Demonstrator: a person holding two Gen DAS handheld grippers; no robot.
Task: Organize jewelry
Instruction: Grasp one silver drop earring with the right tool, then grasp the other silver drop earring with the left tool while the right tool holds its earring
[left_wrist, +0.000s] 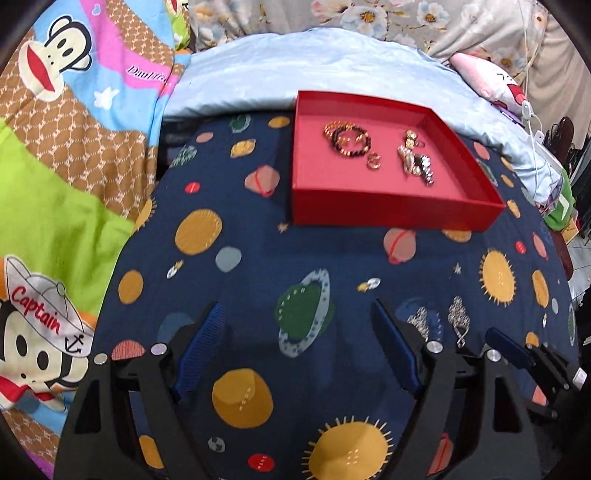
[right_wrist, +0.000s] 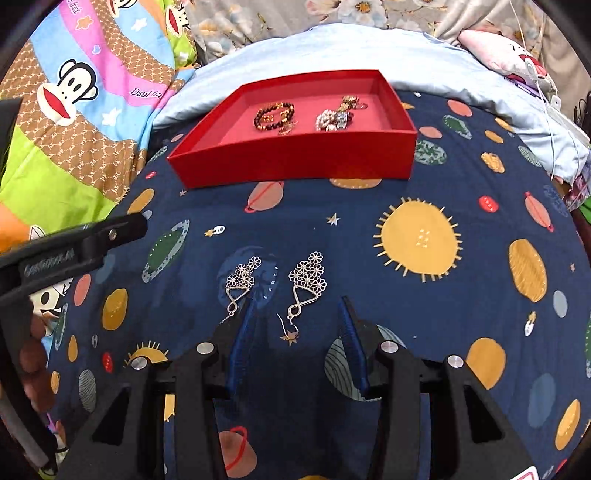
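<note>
A red tray (left_wrist: 391, 214) (right_wrist: 295, 162) sits on the dark space-print cloth and holds a beaded bracelet (left_wrist: 349, 142) (right_wrist: 273, 114), a small ring (left_wrist: 373, 161) and a sparkly jewelry cluster (left_wrist: 415, 162) (right_wrist: 334, 120). Two silver flower earrings lie on the cloth: left one (right_wrist: 240, 286) and right one (right_wrist: 304, 286), also in the left wrist view (left_wrist: 458, 321). My right gripper (right_wrist: 295, 314) is open, its blue fingers either side of the right earring's hook. My left gripper (left_wrist: 299, 314) is open and empty over the cloth, left of the earrings.
A cartoon monkey blanket (left_wrist: 66, 147) lies on the left. A light blue pillow (left_wrist: 314, 70) lies behind the tray. A pink plush (left_wrist: 491, 81) and white cables (left_wrist: 532, 122) are at the far right. The left gripper's body (right_wrist: 74, 247) shows at the right view's left edge.
</note>
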